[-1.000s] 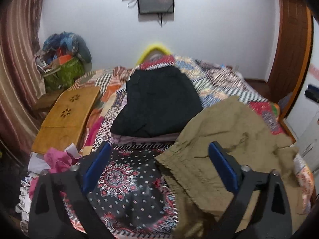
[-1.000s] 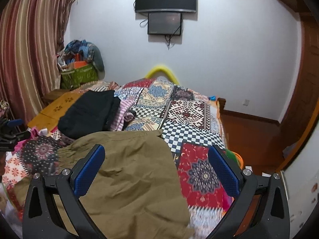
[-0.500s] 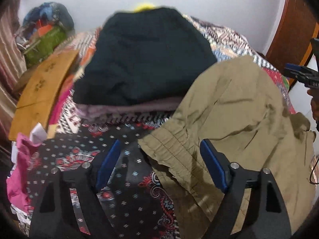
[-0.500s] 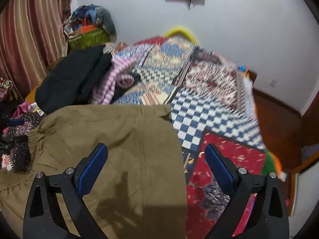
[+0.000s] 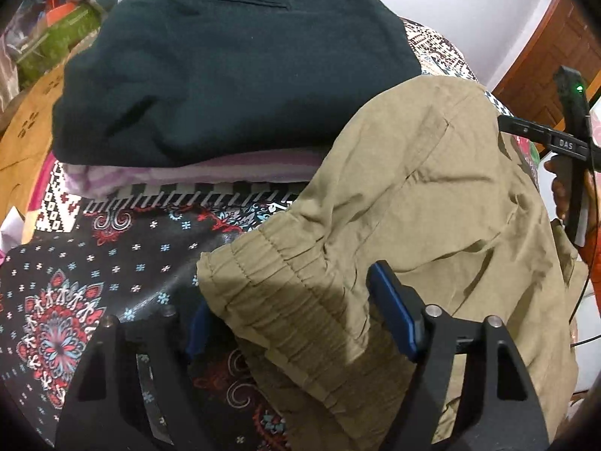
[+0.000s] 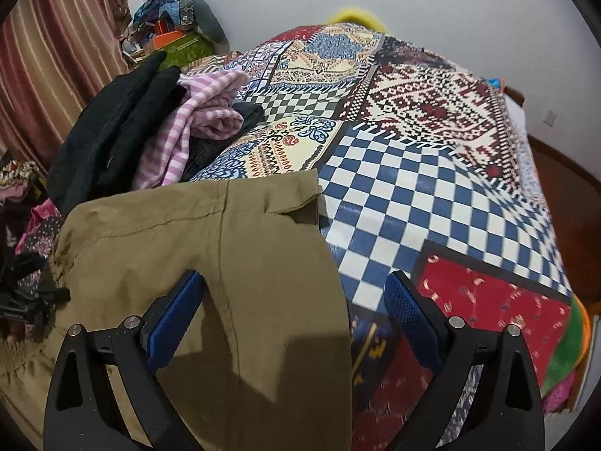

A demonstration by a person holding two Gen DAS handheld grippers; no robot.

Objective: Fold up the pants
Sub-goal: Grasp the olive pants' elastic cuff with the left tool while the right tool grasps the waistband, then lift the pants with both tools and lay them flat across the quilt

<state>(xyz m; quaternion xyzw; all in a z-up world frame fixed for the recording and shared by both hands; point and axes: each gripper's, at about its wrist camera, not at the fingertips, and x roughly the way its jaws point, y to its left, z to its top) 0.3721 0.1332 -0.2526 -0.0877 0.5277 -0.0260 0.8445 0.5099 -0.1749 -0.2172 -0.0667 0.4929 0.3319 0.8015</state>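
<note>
Two grippers work over one pair of olive pants [image 5: 432,203] that lies spread on our patchwork bedspread [image 6: 432,173]. Our left gripper [image 5: 296,314] points steeply down at the gathered elastic waistband [image 5: 285,282], and its jaws have just been closing, with the waistband bunched between the blue pads; the left pad is half hidden under the cloth edge and the right pad [image 5: 394,315] rests against the fabric, yet we cannot tell that they press it firmly, so we count the fingers as still apart. Our right gripper [image 6: 293,315] stands wide, its jaws spread on either side of the pants' long edge: the left pad [image 6: 172,319] lies over the olive cloth, the right pad [image 6: 409,315] over the blue-and-white checked patch, and nothing is pinched. Behind the pants a folded dark garment [image 5: 233,60] sits on top of a pink striped one [image 6: 199,127], touching the olive cloth's far edge. From the left view we also see the right gripper's black frame [image 5: 571,139] and part of the hand holding it at the frame's right side.
</note>
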